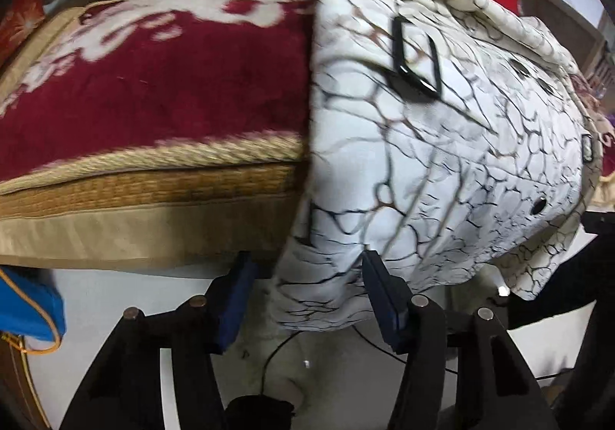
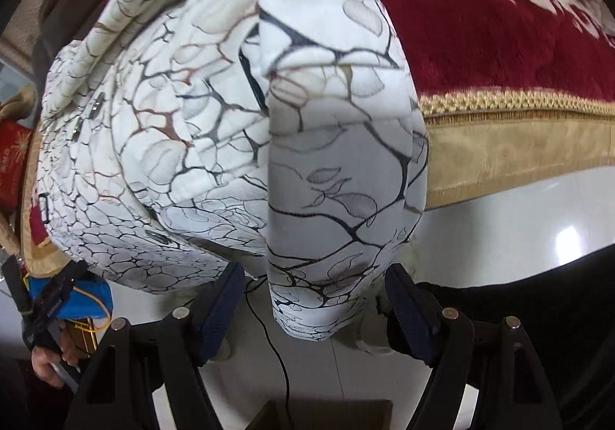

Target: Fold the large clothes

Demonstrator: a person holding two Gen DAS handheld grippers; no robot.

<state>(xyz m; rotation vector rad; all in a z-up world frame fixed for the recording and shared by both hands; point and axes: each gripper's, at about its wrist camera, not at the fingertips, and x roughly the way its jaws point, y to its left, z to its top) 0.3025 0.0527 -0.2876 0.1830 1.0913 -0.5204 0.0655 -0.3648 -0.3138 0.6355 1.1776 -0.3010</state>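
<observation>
A white garment point(image 1: 423, 141) printed with dark crack-like lines lies on the bed and hangs over its near edge. It carries a black buckle point(image 1: 415, 57) and metal snaps. One hanging corner of it sits between the fingers of my left gripper point(image 1: 307, 276); the right pad touches the cloth and the left pad stands clear, so the gripper is open. In the right wrist view the same garment point(image 2: 184, 130) has a folded flap point(image 2: 338, 199) drooping between the fingers of my right gripper point(image 2: 313, 291), which is open with a gap on its left side.
A red and cream blanket point(image 1: 153, 84) point(image 2: 499, 45) with a gold braided edge covers the bed. Below the edge is a glossy white floor point(image 2: 499, 218) with a black cable point(image 2: 276, 345). A blue bag point(image 1: 27, 307) sits at the left. A hand point(image 2: 50, 361) shows low left.
</observation>
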